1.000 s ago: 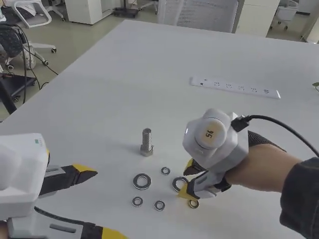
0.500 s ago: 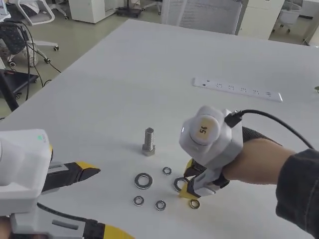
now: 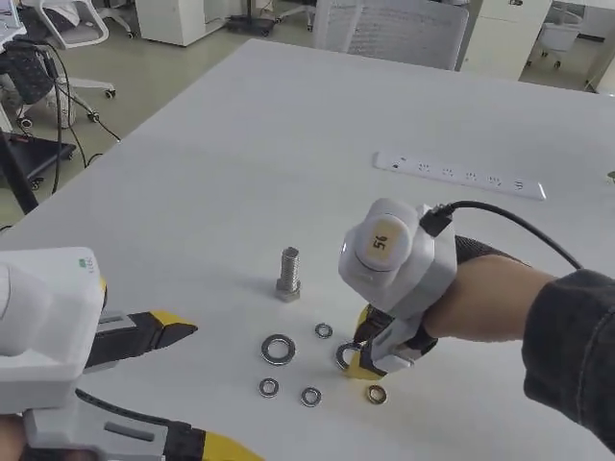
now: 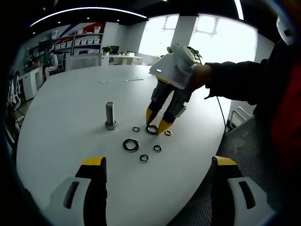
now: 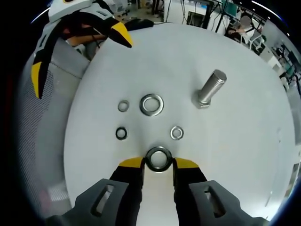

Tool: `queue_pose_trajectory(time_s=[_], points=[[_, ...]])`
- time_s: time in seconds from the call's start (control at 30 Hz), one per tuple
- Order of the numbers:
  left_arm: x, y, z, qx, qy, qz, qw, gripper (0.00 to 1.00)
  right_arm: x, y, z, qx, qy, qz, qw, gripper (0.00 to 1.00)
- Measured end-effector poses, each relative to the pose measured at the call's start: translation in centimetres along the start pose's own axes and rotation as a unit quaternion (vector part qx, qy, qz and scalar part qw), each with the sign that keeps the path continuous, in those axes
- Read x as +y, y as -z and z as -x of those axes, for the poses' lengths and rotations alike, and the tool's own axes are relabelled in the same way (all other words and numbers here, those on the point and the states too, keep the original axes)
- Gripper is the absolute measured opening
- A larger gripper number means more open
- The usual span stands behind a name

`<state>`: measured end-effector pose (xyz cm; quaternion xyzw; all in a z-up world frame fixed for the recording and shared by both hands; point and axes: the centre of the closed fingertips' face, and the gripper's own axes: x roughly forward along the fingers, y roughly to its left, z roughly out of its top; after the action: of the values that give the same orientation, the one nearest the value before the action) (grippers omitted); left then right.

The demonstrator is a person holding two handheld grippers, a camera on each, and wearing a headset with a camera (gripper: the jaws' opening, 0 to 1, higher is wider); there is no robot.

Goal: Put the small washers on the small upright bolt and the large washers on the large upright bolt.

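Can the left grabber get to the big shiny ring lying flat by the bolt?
Probably yes. The left gripper is open, and the table between it and the large washer looks bare. The right gripper is off to the side, jaws closed around another washer.

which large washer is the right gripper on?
The large washer sitting between the right gripper's jaw tips, farther from the bolt. The other large washer lies free among the small ones.
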<state>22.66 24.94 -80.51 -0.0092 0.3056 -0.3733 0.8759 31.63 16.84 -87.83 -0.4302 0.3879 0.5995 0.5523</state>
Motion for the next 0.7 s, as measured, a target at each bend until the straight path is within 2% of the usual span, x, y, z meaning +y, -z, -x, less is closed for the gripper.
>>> queue_pose_trajectory(time_s=[0.43,0.7], points=[[-0.3,0.1,0.0,-0.001,0.001,-0.001,1.0000,0.91,-0.1,0.1,0.0,0.014,-0.004,-0.001,0.9999,0.24],[-0.5,0.2,-0.1,0.001,0.003,-0.002,1.0000,0.90,0.0,-0.2,1.2,0.015,0.000,0.002,0.9999,0.24]])
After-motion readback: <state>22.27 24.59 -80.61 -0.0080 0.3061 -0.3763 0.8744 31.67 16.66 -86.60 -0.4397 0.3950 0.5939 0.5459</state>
